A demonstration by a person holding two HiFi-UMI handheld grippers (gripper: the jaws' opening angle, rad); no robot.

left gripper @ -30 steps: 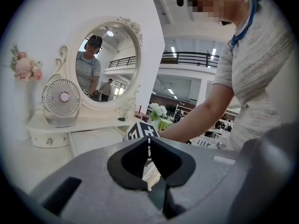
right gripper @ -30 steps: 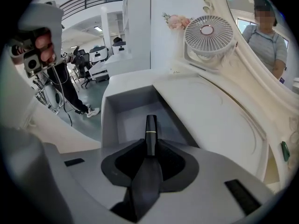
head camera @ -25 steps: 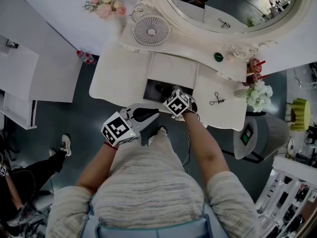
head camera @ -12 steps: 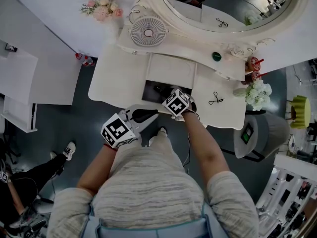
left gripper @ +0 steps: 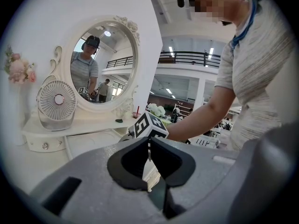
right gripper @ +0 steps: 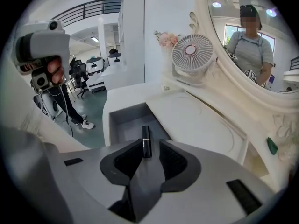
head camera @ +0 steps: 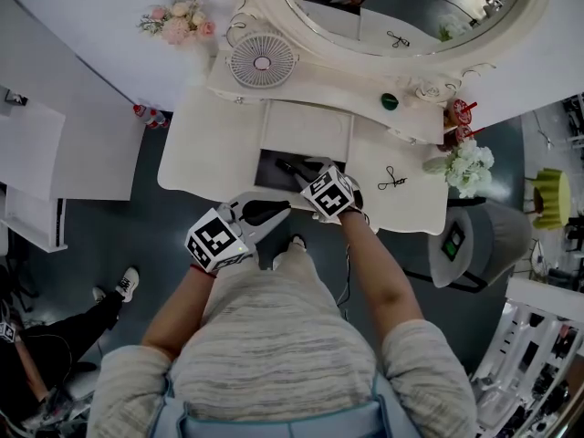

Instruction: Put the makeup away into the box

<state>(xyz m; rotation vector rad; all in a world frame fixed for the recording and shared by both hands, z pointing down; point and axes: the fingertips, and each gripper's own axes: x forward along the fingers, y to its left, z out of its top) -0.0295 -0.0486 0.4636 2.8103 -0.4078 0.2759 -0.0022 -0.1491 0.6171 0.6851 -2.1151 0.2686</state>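
Note:
A black lipstick (right gripper: 146, 141) lies flat on the grey floor of the open compartment (right gripper: 126, 120) sunk into the white dressing table (head camera: 205, 140). In the head view the lipstick (head camera: 285, 166) shows as a dark sliver in the compartment (head camera: 269, 173). My right gripper (right gripper: 149, 144) hangs a little above it, pointing steeply down. Its jaws have just been opening and stand apart, with the lipstick seen between them but not pressed. The right gripper (head camera: 307, 179) is at the compartment's front right. My left gripper (head camera: 283, 207) is held off the table's front edge, shut and empty, also seen as the left gripper (left gripper: 149, 141).
Behind the compartment lies a flat white panel (head camera: 306, 128). A small fan (head camera: 262, 60) and an oval mirror (head camera: 392, 7) stand at the back. A green round item (head camera: 390, 100), a black wiry item (head camera: 394, 180) and white flowers (head camera: 464, 164) sit to the right.
My right gripper has lifted slightly off the lipstick, which stays in the compartment. The left gripper has kept its place.

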